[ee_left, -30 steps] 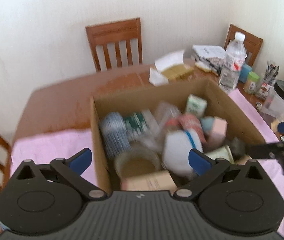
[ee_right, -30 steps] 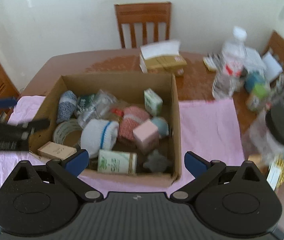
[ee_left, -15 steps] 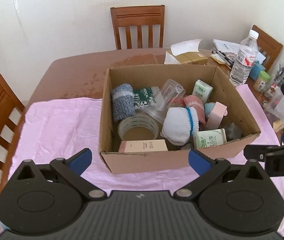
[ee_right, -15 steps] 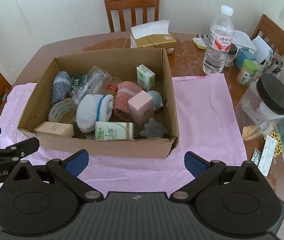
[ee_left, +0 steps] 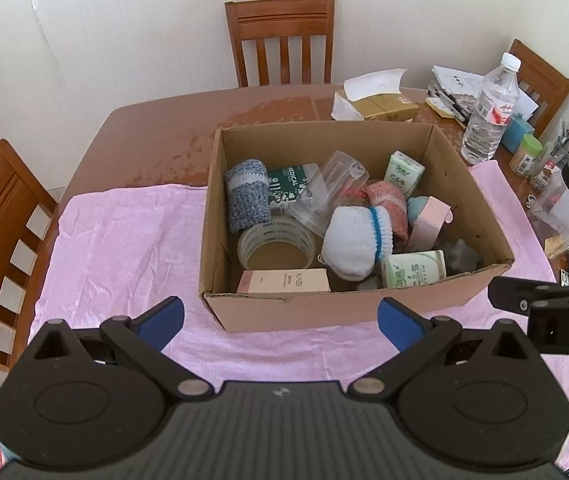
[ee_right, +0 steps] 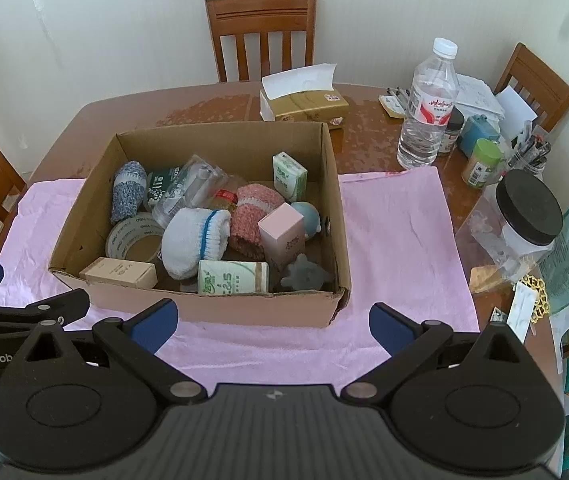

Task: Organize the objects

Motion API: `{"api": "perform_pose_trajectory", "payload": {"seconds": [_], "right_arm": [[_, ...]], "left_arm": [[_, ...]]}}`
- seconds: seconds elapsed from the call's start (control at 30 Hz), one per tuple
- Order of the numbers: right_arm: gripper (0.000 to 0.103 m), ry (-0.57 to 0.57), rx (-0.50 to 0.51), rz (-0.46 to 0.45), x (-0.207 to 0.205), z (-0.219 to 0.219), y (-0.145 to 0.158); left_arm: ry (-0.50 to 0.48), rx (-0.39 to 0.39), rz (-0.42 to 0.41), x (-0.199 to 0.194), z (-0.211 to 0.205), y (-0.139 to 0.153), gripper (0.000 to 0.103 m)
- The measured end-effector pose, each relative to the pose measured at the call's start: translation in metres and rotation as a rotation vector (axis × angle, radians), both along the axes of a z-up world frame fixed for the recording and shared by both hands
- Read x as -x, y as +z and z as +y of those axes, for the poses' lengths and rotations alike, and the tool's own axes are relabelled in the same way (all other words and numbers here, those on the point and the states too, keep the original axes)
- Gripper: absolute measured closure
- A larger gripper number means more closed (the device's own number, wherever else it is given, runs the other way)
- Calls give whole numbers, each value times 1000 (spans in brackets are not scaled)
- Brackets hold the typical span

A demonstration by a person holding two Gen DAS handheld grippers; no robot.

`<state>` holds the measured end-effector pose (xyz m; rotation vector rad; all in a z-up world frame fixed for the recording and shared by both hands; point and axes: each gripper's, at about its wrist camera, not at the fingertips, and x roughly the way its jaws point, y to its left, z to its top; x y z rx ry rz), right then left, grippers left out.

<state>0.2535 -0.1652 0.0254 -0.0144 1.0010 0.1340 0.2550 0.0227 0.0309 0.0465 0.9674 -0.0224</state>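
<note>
Left wrist view: the left gripper (ee_left: 280, 318) hangs spread wide and empty, just short of the cardboard box (ee_left: 348, 308) straight ahead. Inside, the white sock (ee_left: 350, 242) looks soft and light; pinch its bunched middle. The clear plastic cup (ee_left: 330, 188) beyond seems slick and crushable.

Right wrist view: the right gripper (ee_right: 271, 322) is likewise agape, holding nothing. Ahead-left, the tape roll (ee_right: 134, 240) is stiff; take its rim.

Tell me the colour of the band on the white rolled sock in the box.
Blue band on the white rolled sock; clearest in the right wrist view.
</note>
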Motion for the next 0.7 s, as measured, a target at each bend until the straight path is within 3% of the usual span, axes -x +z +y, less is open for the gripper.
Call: {"api": "perform_pose_trajectory", "payload": {"seconds": [0.7], "right_arm": [[0,-8,-11,11,3,0,-3]], "left_arm": [[12,0,-11,3,1,5,0]]}}
